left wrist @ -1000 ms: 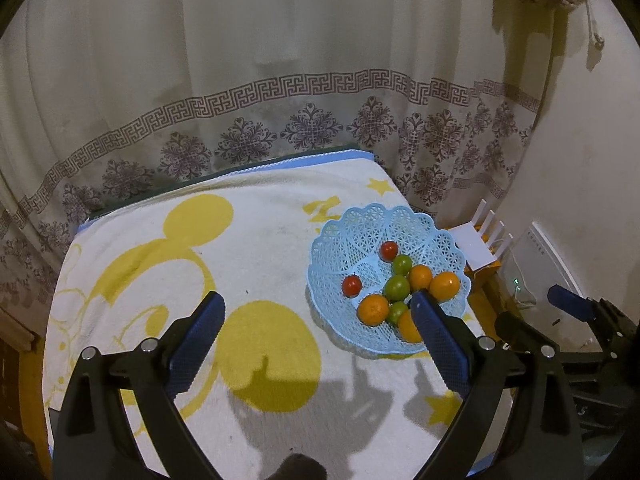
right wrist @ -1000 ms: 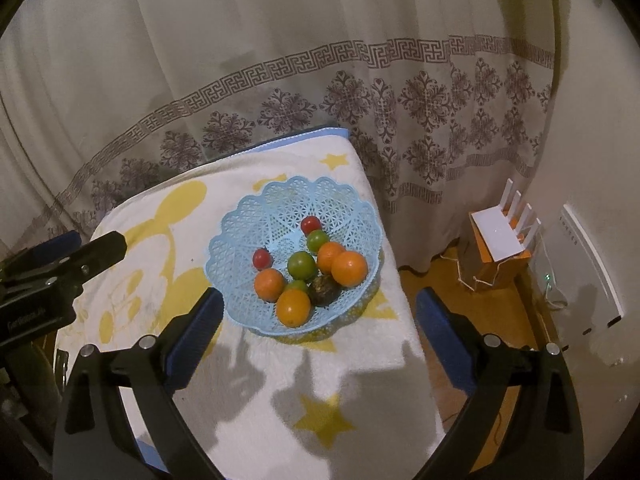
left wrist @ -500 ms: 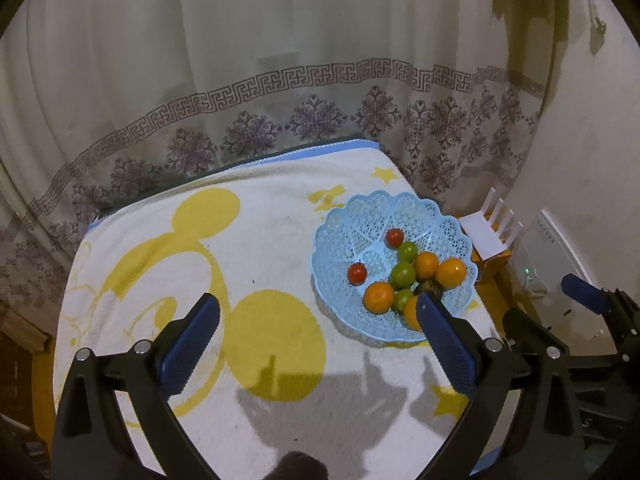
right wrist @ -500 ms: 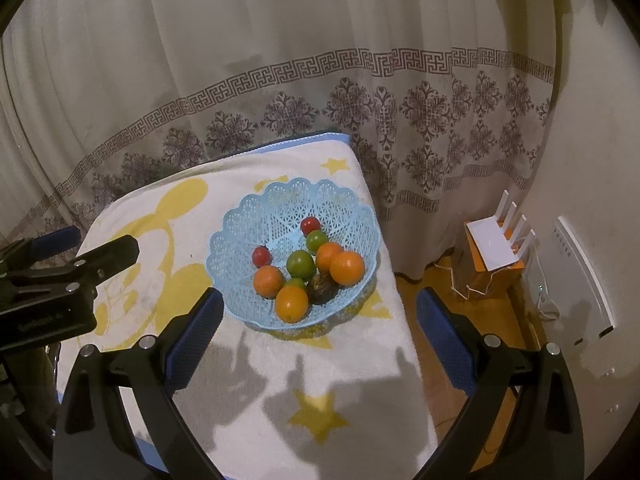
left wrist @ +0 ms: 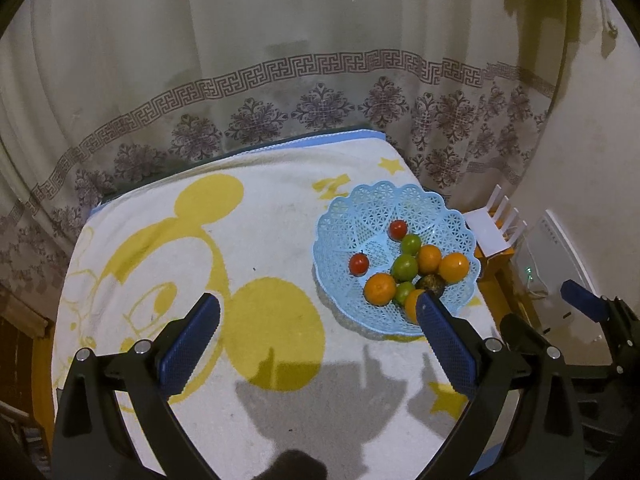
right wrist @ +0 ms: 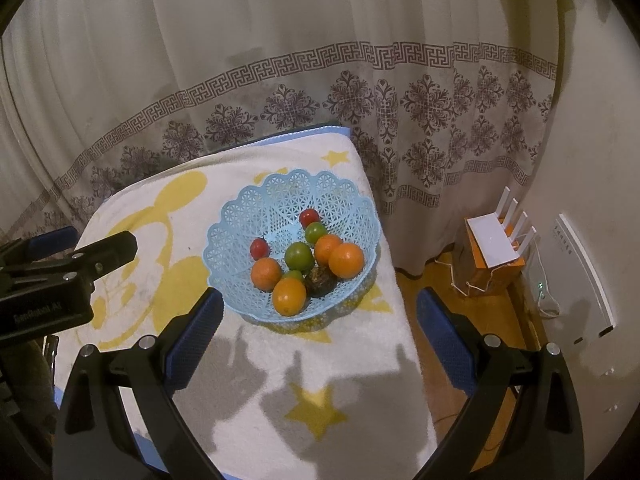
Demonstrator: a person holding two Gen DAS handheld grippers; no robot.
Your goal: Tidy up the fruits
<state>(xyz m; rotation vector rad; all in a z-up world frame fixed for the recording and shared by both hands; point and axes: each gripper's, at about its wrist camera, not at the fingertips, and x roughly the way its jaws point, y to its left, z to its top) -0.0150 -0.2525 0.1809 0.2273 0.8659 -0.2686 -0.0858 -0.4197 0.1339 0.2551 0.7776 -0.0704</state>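
Observation:
A light blue lattice basket [left wrist: 352, 216] [right wrist: 248, 216] sits at the right side of a table under a white towel with yellow cartoon prints [left wrist: 240, 240]. In it lie several oranges [right wrist: 346, 261], green fruits [right wrist: 299, 255], two small red fruits [right wrist: 259, 248] and one dark fruit [right wrist: 319, 279]. My left gripper [left wrist: 318, 312] hovers open above the towel, left of and nearer than the basket, nothing between its blue pads. My right gripper [right wrist: 320, 310] hangs open just in front of the basket, also empty. The left gripper's side [right wrist: 60, 276] shows at the left edge of the right wrist view.
A patterned curtain [right wrist: 320, 80] hangs close behind the table. Right of the table the floor drops away, with a white router on an orange box [right wrist: 496, 248] and a white device [right wrist: 584, 276] against the wall. The towel's left half [left wrist: 160, 260] carries no objects.
The left wrist view has drawn back slightly, so the basket sits a little further from the left gripper's right finger. Its jaws stand a touch wider. The right gripper has kept still.

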